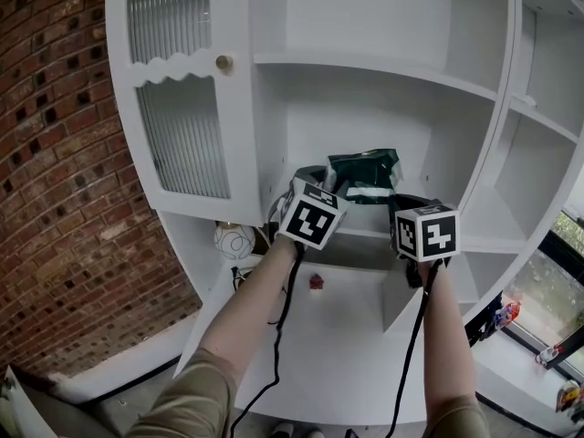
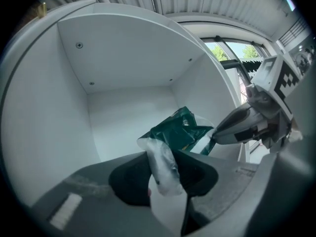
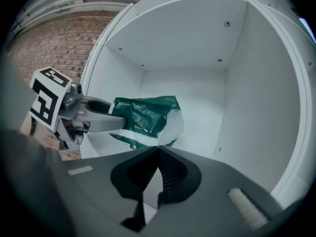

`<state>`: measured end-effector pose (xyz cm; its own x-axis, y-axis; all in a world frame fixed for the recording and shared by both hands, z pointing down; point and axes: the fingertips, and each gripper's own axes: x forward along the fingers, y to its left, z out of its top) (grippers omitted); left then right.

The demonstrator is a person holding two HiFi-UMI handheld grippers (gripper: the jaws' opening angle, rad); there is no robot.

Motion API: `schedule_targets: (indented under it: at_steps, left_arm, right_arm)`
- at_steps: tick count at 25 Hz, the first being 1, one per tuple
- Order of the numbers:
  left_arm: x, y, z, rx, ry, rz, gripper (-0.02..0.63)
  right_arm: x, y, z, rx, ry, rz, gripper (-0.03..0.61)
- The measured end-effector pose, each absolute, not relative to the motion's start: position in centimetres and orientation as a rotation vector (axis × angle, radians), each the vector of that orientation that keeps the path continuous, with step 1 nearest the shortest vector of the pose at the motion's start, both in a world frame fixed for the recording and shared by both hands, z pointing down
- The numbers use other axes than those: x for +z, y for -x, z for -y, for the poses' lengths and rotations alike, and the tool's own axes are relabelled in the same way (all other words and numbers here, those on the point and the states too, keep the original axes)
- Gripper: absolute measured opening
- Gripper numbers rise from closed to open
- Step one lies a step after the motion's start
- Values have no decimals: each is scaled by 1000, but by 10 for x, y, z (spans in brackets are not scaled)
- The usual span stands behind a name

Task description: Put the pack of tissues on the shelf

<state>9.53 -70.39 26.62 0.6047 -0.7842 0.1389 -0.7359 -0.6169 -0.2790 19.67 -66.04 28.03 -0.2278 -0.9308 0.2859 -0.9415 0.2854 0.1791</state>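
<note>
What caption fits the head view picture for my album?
Left claw and right claw hold a green pack of tissues inside the white shelf.

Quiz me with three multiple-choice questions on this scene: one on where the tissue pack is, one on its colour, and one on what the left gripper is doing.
1. Where is the pack?
A. On the floor
B. Inside an open compartment of the white shelf
C. Behind the glass door

2. What colour is the pack?
A. Red
B. Dark green
C. Yellow

3. What are the fingers of the left gripper doing?
A. Spread wide, empty
B. Holding a cup
C. Closed on the pack's clear wrapper

Answers:
1. B: the head view shows it in the compartment, beyond both marker cubes.
2. B: all three views show green film.
3. C: the left gripper view shows the clear wrapper pinched between the fingers.
</note>
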Motion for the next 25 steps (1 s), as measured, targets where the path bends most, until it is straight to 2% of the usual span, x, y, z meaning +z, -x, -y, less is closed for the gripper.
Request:
schedule_targets:
  at_steps: [12,19,23,25]
  left_arm:
    - [285,-99,709,-454,2617,-1264,162]
    - [289,-95,715,-523,2539,-1288,227]
    - [293,-91,718,-541,2530,-1288,298]
    - [295,-91,718,-537,2536,-1286,301]
  right_arm:
    - [298,-200,664,88,-1654,2158,5]
    - [302,-199,665,99,-1624,2115,5]
    - [303,-199,664,92,-1620,2112,5]
    - [303,-200,664,72,-1633,2105,6]
